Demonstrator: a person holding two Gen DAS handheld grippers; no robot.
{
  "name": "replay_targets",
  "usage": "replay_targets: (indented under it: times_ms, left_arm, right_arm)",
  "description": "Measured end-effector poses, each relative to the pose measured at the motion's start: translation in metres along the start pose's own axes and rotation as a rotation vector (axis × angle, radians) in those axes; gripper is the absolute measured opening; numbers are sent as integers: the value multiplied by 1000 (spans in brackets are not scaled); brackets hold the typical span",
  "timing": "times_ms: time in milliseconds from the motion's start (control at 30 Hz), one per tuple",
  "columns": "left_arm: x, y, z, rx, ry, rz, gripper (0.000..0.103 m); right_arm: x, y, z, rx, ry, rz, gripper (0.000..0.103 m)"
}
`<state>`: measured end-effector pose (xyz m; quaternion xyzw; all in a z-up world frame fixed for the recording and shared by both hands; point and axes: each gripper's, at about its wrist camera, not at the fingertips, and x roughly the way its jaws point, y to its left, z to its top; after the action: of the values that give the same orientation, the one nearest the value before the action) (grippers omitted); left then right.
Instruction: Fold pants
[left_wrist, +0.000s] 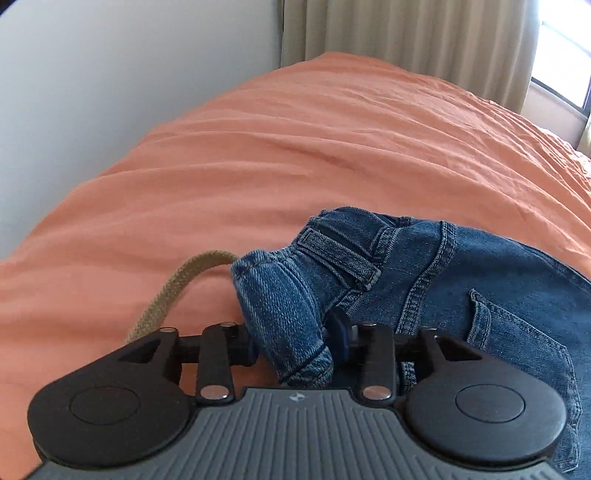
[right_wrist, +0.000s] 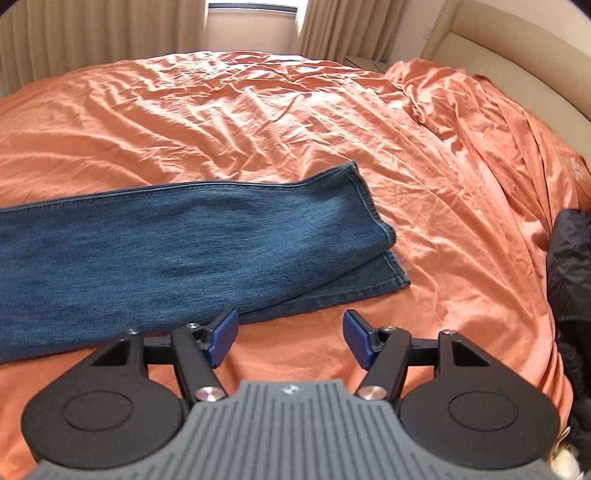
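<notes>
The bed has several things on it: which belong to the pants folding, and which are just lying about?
Part of the job:
jeans
left gripper, shut on the waistband
right gripper, open

Lying about:
beige cord
black jacket
orange bedsheet

— What is seen of the pants (right_wrist: 177, 236)?
— Blue denim cloth, coarse-woven and matt, with raised stitched seams; a braided tan cord (left_wrist: 173, 291) is seen beside the waistband.

— And the bed sheet (right_wrist: 258, 122)?
— Orange cloth, creased, with a slight sheen.

— The left hand-held gripper (left_wrist: 295, 347)?
— Matt black plastic, with ribbed grey plastic and bright metal pins. On the right hand-held gripper (right_wrist: 289, 334), smooth blue pads (right_wrist: 223, 332) are fitted.
</notes>
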<state>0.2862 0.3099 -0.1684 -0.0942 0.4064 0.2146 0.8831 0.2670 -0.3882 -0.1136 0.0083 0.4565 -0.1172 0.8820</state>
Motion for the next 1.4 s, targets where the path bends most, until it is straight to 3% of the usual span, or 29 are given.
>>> replay_targets:
  times_ms: [167,233,367,500,567,633,800,1000,1100,1167,1200,1233,1400]
  left_arm:
    - [-39,4,8,47,-87,67,78]
    - [-57,4,15,44,-122,102,79]
    - [-105,-8,16,63,-167,41,79]
    - [-136,-38,8,78,-165,-51,79]
    - [-139,-58,1,100,-148,-50,78]
    - [-141,-78,-10,134,-132,-56,76]
    - [-132,-118,-32,160,-72,-73,74]
    - [-120,-154,-52,153,3,-68,73]
    - [-115,-170,-62,170,30,-70,71]
    - [-114,-176,-66,165,38,-67,71]
    - [-114,-178,-68,155,42,-68,71]
    - [-114,-180,-68,145,47,-70,71]
    - [-114,-186,-73,132,63,-71,70]
  right_arm:
    - [6,-52,-1,189,-9,56,53]
    - [8,-74,-2,260,-18,87,45]
    - [21,-114,-1,377,-33,150,38]
    - [48,-151,-2,542,-56,243,36]
    - [67,-164,-4,597,-54,262,35]
    - [89,-172,-6,633,-32,275,26]
    - [134,-172,0,648,2,340,21]
    - [175,-152,19,514,70,311,16]
    - [178,-152,30,534,21,382,18]
    - [179,-153,38,554,9,414,36]
    - [181,-153,41,561,9,419,57]
    - [184,-153,44,567,12,422,64]
    - [206,-156,48,629,60,348,54]
